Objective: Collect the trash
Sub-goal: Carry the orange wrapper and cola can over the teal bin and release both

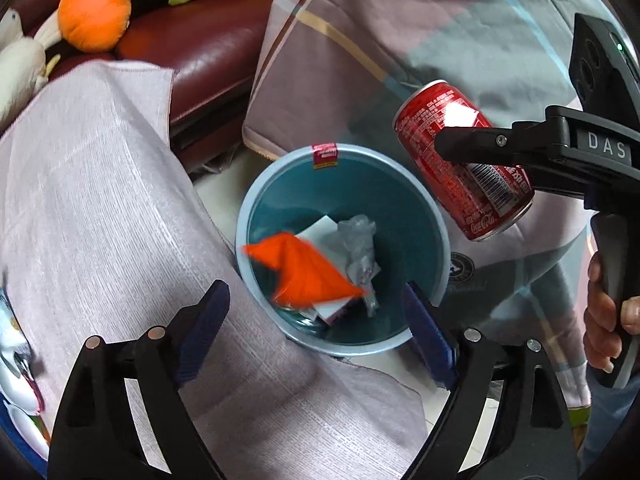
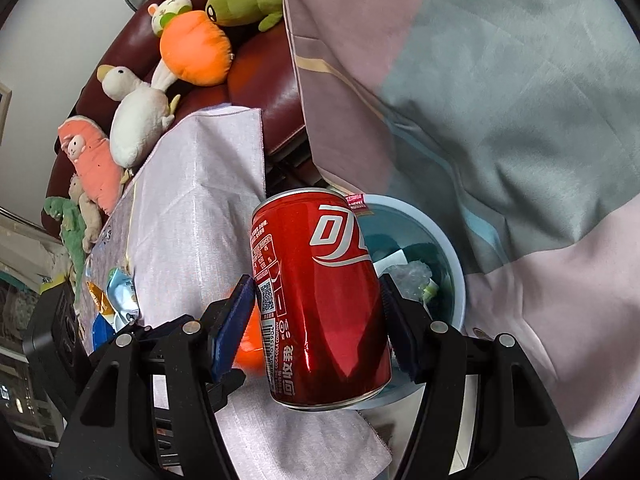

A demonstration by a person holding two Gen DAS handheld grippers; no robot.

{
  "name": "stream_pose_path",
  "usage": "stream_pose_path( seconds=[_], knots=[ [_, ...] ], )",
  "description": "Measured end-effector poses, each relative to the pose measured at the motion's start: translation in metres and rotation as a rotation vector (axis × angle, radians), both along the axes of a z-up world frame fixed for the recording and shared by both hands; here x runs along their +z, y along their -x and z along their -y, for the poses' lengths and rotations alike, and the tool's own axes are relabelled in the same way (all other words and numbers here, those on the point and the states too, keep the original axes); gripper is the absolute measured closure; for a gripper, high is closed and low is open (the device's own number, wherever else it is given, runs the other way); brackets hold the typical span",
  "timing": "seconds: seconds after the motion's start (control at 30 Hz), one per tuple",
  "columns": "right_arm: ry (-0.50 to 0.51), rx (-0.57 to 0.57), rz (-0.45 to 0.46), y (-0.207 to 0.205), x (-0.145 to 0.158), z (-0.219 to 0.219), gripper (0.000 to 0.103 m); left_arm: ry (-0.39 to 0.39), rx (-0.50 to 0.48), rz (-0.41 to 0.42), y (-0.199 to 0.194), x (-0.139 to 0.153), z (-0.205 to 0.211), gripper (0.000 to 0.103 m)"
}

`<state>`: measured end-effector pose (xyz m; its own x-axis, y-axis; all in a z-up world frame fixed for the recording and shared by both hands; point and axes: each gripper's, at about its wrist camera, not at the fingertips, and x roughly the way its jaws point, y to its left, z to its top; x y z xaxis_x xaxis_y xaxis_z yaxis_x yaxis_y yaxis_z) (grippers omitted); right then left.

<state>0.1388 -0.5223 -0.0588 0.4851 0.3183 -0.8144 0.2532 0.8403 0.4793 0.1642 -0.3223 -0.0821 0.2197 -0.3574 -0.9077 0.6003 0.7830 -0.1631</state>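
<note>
My left gripper (image 1: 316, 316) is open above a light-blue bin (image 1: 400, 184). An orange wrapper (image 1: 308, 272), blurred, is in the air over the bin's mouth, free of the pads. Crumpled plastic (image 1: 358, 240) and white paper lie inside. My right gripper (image 2: 316, 320) is shut on a red cola can (image 2: 320, 292), held upright-tilted beside the bin (image 2: 454, 264). In the left wrist view the can (image 1: 452, 148) hangs above the bin's right rim with the right gripper's finger (image 1: 480, 144) across it.
A table under a pale lilac cloth (image 1: 100, 200) stands left of the bin, with snack packets (image 2: 116, 292) on it. A dark red sofa (image 1: 200, 52) with plush toys (image 2: 192, 48) is behind. A pink and grey quilt (image 2: 500, 100) hangs to the right.
</note>
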Motion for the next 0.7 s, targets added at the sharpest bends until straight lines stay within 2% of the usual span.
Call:
stream_pose_path(
  seconds=[0.37, 0.43, 0.47, 0.7],
  knots=[
    [0.032, 0.016, -0.042, -0.011, -0.011, -0.011, 0.042, 0.017, 0.051, -0.022, -0.003, -0.002, -0.024, 0.012],
    [0.036, 0.020, -0.054, -0.013, -0.013, -0.015, 0.038, 0.026, 0.062, -0.030, -0.004, -0.002, -0.030, 0.012],
    [0.038, 0.021, -0.057, -0.014, -0.013, -0.017, 0.032, 0.028, 0.065, -0.031, -0.004, -0.002, -0.032, 0.012],
    [0.066, 0.027, -0.076, -0.013, -0.011, -0.029, 0.027, 0.045, 0.091, -0.039, -0.004, -0.001, -0.051, 0.011]
  ],
)
